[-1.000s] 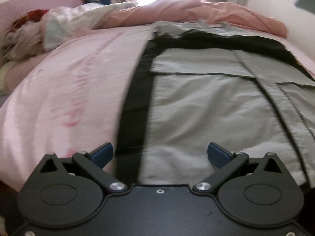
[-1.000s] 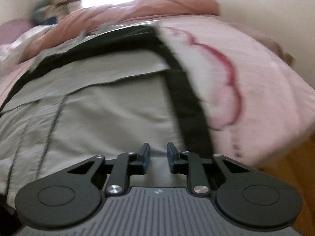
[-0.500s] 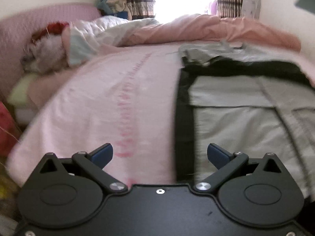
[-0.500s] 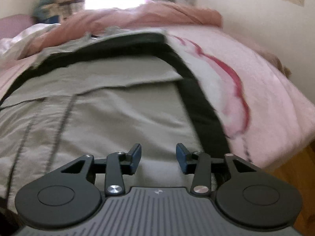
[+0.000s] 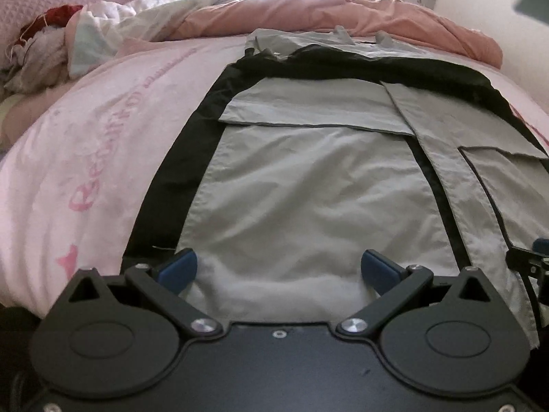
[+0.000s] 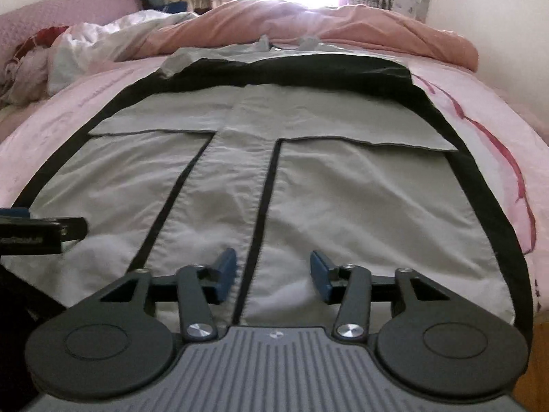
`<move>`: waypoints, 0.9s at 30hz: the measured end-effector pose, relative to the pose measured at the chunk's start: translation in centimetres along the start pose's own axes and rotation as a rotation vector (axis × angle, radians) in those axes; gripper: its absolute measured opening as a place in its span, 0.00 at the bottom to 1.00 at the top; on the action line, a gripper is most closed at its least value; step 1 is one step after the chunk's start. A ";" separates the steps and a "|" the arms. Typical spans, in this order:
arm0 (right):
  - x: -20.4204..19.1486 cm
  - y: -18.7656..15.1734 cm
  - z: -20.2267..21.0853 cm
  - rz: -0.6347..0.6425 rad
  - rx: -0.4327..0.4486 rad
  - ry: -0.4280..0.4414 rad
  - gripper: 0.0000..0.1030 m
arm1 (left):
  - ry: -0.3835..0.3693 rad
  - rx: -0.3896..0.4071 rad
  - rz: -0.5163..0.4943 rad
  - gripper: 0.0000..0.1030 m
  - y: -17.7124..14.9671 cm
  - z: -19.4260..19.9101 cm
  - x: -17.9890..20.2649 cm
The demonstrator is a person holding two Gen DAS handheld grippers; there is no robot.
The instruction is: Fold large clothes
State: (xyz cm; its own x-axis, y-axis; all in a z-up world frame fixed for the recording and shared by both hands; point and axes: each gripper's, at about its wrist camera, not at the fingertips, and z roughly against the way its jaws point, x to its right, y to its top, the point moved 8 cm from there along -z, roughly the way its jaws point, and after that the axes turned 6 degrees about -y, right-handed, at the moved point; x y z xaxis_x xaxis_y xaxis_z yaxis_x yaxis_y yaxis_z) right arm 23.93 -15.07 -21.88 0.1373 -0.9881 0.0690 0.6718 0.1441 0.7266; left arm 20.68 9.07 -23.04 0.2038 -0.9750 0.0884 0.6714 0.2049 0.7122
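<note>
I have the grey jacket (image 6: 308,185) with black trim lying flat on the pink bed (image 5: 79,158), its long axis running straight away from me: hem at my near edge, collar at the far end against the bunched pink duvet (image 6: 343,31). The front placket runs up the middle in the right wrist view.

My left gripper (image 5: 278,267) stands wide apart over the hem on the left panel, nothing pinched. My right gripper (image 6: 272,273) has just been opening; its jaws straddle the black stripe beside the placket, but the pads are not pressing the cloth.

As I judge it, the step is taking the hem for a fold. To do it well I should set both grippers level on the hem edge, bite all layers, and lift together toward the collar so the edges stay square.
</note>
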 end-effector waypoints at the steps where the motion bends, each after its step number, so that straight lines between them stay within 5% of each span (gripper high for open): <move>1: 0.3 0.0 0.0 -0.010 -0.004 0.007 0.54 | 0.004 0.003 -0.006 1.00 0.0 0.1 -0.1; 5: 2.5 -0.2 0.1 -0.042 -0.012 0.020 0.56 | 0.017 0.004 -0.023 1.00 0.0 0.5 -0.7; 9: 7.0 -0.9 0.2 -0.024 -0.005 -0.204 0.58 | 0.075 0.016 -0.036 1.00 0.1 1.0 -3.0; 13: 12.9 -1.6 1.4 -0.147 -0.009 -0.259 0.62 | 0.115 0.005 0.048 1.00 0.0 1.4 -7.0; 16: 15.7 -2.4 1.8 -0.184 -0.024 -0.340 0.77 | 0.080 0.008 0.078 1.00 0.1 1.5 -8.2; 22: 16.5 -3.2 0.9 -0.232 -0.024 -0.282 0.77 | -0.040 -0.023 0.038 0.94 0.4 0.1 -5.9; 23: 16.5 -3.2 0.7 -0.245 -0.018 -0.268 0.75 | -0.039 -0.019 0.031 0.93 0.5 0.1 -5.7; 25: 16.0 -3.0 0.6 -0.211 0.008 -0.218 0.33 | -0.045 -0.006 0.033 0.79 0.6 0.0 -5.3; 26: 15.4 -2.8 0.9 -0.167 0.017 -0.227 0.24 | -0.046 0.004 0.030 0.69 0.7 0.1 -5.2; 27: 14.9 -2.7 1.0 -0.119 0.025 -0.256 0.14 | -0.041 0.016 0.026 0.44 0.9 0.3 -5.1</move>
State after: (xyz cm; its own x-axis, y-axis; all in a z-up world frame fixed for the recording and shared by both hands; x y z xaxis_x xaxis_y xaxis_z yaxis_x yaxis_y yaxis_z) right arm 23.44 -30.27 -22.09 -0.1315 -0.9799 0.1503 0.6539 0.0282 0.7560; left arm 19.99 14.15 -22.63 0.1916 -0.9720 0.1357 0.6548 0.2296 0.7200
